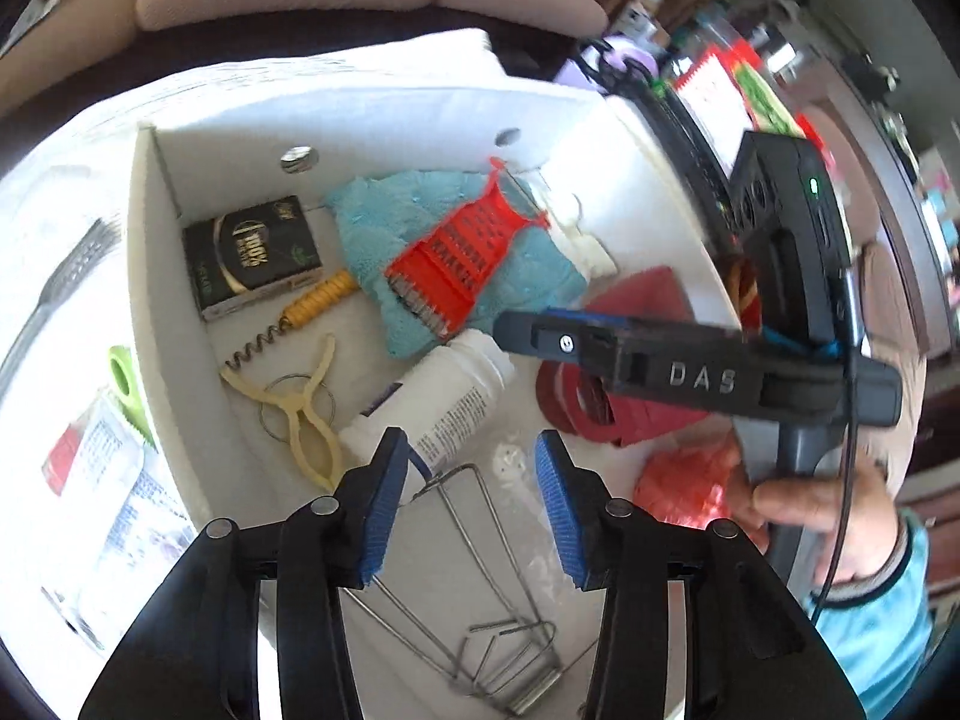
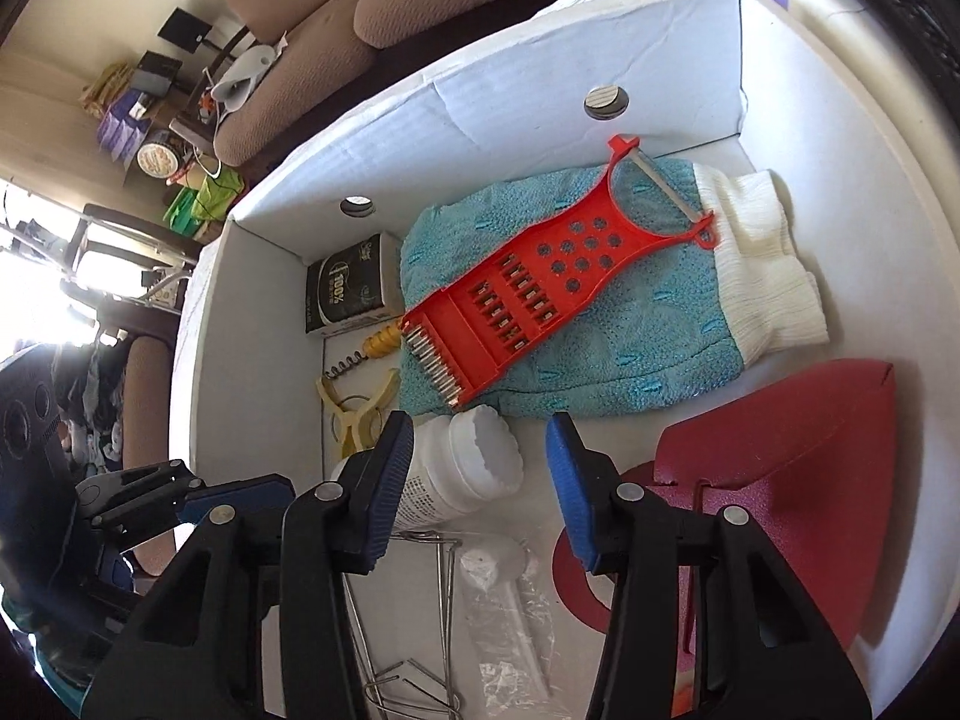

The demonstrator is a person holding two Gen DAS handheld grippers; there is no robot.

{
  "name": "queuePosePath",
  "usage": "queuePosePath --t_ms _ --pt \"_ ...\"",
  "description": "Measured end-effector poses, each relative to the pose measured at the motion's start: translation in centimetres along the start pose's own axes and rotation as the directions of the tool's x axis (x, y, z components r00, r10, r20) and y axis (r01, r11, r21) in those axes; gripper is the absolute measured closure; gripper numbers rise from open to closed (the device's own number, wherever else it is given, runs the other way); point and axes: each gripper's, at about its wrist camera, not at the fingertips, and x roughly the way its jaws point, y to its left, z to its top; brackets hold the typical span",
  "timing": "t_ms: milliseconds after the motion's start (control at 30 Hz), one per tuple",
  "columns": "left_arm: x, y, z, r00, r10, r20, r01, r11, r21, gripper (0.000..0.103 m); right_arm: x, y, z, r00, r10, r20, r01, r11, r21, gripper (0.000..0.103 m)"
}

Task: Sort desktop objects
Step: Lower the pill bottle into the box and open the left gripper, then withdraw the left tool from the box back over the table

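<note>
left tongs [image 1: 471,501]: part-open, nothing between the pads, hovering over wire rack [image 1: 480,570] | right tongs [image 2: 480,486]: part-open, empty, above white bottle [image 2: 456,474] | white box [image 2: 510,78]: holding red grater [image 2: 540,276] atop teal mitt [image 2: 600,348], black carton [image 2: 348,288], corkscrew [image 2: 372,351], yellow clip [image 2: 354,414], red holder [image 2: 780,480]

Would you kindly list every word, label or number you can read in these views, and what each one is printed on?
"DAS": raised letters on the right hand-held gripper, seen from the left wrist.
"100%": on the dark box in the white bin; its smaller print is too blurred.
White bottle: label text too small to read.
Printed packet outside the bin: illegible.
</note>
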Motion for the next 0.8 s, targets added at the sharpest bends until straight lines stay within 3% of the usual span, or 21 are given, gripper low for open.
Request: queuePosePath --t_ms 67,200,400,467,533,633,733,800 --pt "0.4 0.5 -0.2 0.998 -0.064 0.022 0.066 0.993 -0.097 0.057 0.3 0.0 -0.1 1.000 -0.004 -0.015 0.004 1.000 -0.011 0.064" --pt "0.2 1.0 -1.0 0.993 -0.107 0.048 0.115 0.969 -0.217 0.052 1.0 -0.1 -0.3 0.999 -0.013 -0.035 0.012 1.000 -0.022 0.064" --pt "1.4 1.8 -1.4 0.990 -0.135 0.027 0.136 0.923 -0.360 0.047 0.9 -1.3 -0.9 0.999 0.001 -0.045 -0.001 1.000 0.003 0.070" --pt "1.6 1.7 -1.3 0.991 -0.131 0.030 0.133 0.916 -0.380 0.047 0.4 -1.2 -1.1 0.999 -0.028 -0.043 0.028 0.999 -0.022 0.068" --pt "1.5 1.6 -1.3 0.986 -0.159 0.055 0.168 0.909 -0.383 0.037 0.1 -0.7 -1.3 0.996 -0.073 -0.049 0.070 0.995 -0.077 0.068" --pt "1.7 1.5 -1.1 0.987 -0.153 0.048 0.160 0.910 -0.383 0.037 -0.4 0.3 -1.6 0.987 -0.151 -0.046 0.143 0.979 -0.145 0.068" --pt "2.1 1.6 -0.7 0.988 -0.147 0.054 0.157 0.904 -0.397 0.036 -0.9 0.7 -1.8 0.983 -0.176 -0.056 0.162 0.968 -0.190 0.071" --pt "2.0 1.4 -0.5 0.988 -0.143 0.063 0.156 0.903 -0.400 0.030 -1.5 1.0 -2.1 0.979 -0.197 -0.043 0.183 0.959 -0.215 0.071"
